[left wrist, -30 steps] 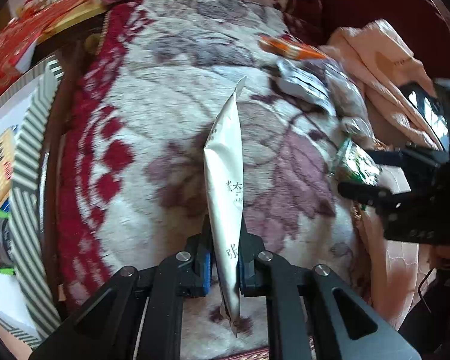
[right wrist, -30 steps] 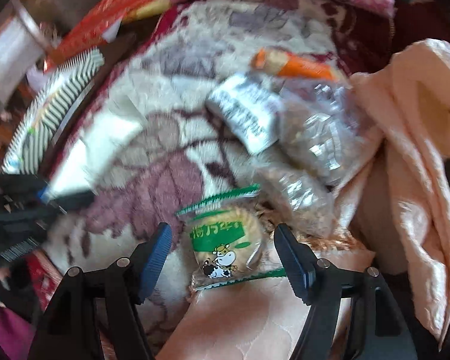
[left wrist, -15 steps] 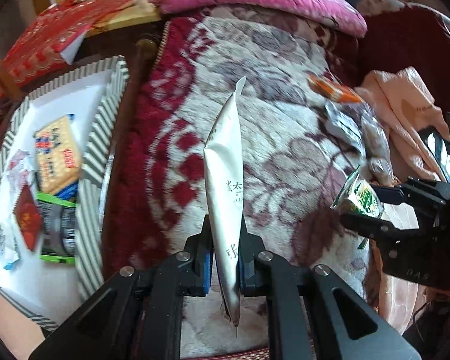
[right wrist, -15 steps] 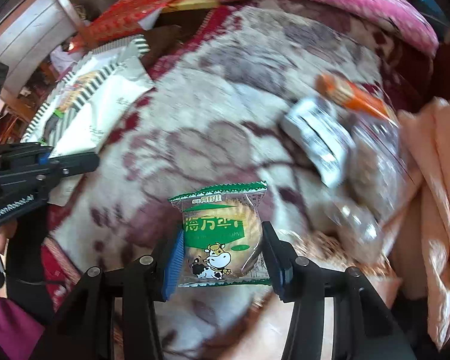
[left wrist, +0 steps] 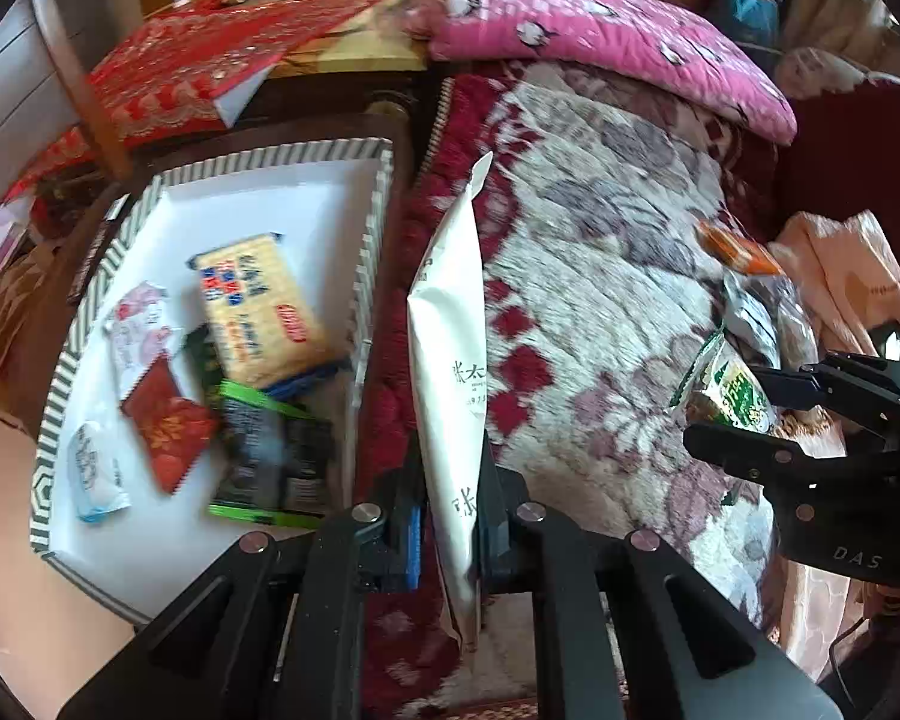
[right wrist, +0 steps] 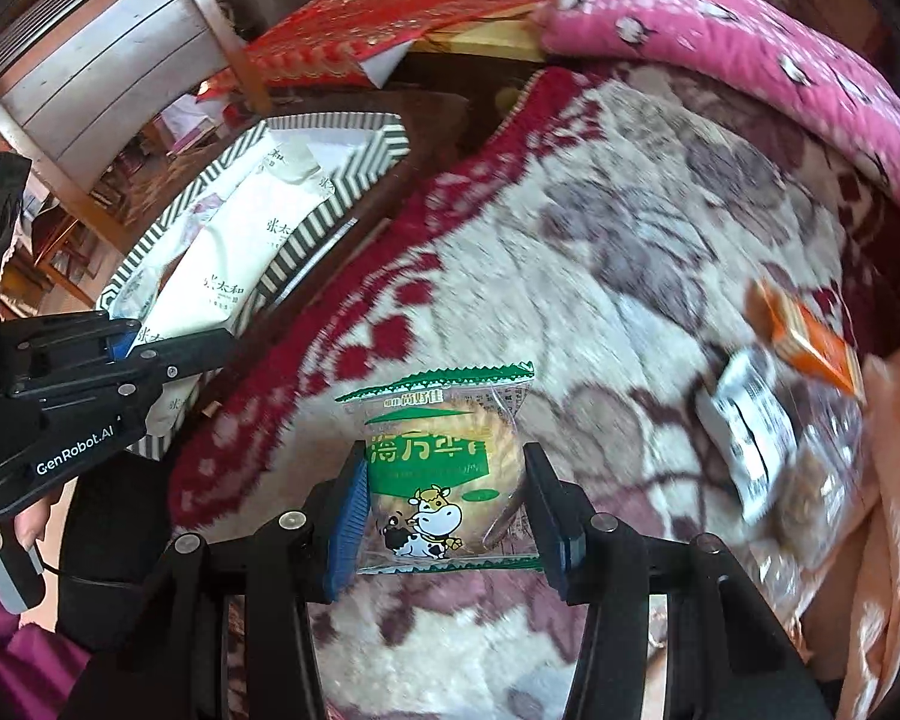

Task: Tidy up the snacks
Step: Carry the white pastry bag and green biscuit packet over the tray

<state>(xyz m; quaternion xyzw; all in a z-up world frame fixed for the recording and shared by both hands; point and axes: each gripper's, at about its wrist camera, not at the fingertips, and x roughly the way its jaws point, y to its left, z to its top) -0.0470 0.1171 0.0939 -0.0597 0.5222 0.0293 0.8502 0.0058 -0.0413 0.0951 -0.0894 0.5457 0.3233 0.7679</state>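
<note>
Left gripper (left wrist: pixel 448 525) clamped on tall white paper snack pouch (left wrist: pixel 450 360) standing up between its 2 fingers, striped white tray (left wrist: pixel 372 228) just left of them, right gripper (right wrist: pixel 447 516) squeezing green cow-print biscuit packet (right wrist: pixel 441 468), flowered red-and-cream blanket (right wrist: pixel 600 300) beneath.

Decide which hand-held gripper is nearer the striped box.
Left. The left hand-held gripper, clamping a white pouch, sits beside the striped box; the right hand-held gripper is farther across the blanket.

Left gripper (left wrist: pixel 447 531) and right gripper (right wrist: pixel 447 516), fingers clamped, angled steeply downward.
</note>
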